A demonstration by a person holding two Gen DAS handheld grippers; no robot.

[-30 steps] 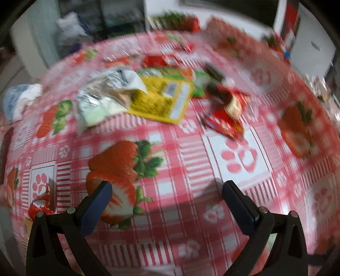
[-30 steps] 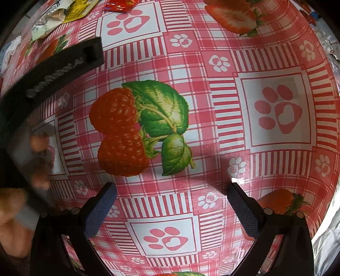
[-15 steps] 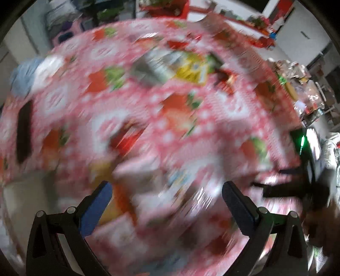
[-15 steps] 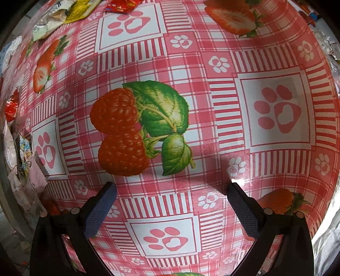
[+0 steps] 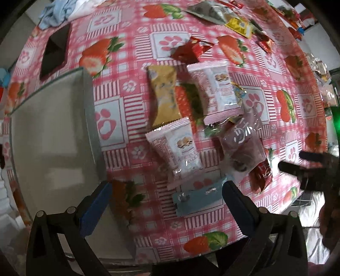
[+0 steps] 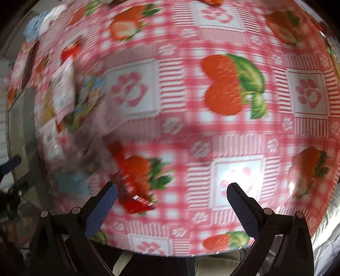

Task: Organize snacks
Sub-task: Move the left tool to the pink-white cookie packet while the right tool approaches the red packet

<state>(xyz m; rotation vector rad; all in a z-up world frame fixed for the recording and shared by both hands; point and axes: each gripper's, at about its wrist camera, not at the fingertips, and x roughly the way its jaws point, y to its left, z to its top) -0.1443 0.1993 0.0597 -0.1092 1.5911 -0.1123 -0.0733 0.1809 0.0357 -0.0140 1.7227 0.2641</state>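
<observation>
In the left wrist view several snack packets lie on the red checked tablecloth: a yellow packet (image 5: 162, 96), two pink-white packets (image 5: 218, 91) (image 5: 180, 148), a clear purple packet (image 5: 242, 146), a small blue packet (image 5: 197, 198) and a red packet (image 5: 262, 176). My left gripper (image 5: 165, 203) is open and empty, just above the blue packet. My right gripper (image 6: 172, 203) is open and empty above the cloth, near a red packet (image 6: 133, 186); that view is blurred. It also shows at the right edge of the left wrist view (image 5: 306, 167).
A grey tray (image 5: 51, 135) lies left of the packets. A black flat object (image 5: 55, 51) and a blue cloth (image 5: 57, 12) lie beyond it. More wrappers, a red one (image 5: 191, 51) and a yellow one (image 5: 240, 26), lie farther back. The table edge runs near both grippers.
The left gripper swung from the far wrappers to the near pile of packets and the tray. The right gripper moved left toward the same pile, its view now blurred.
</observation>
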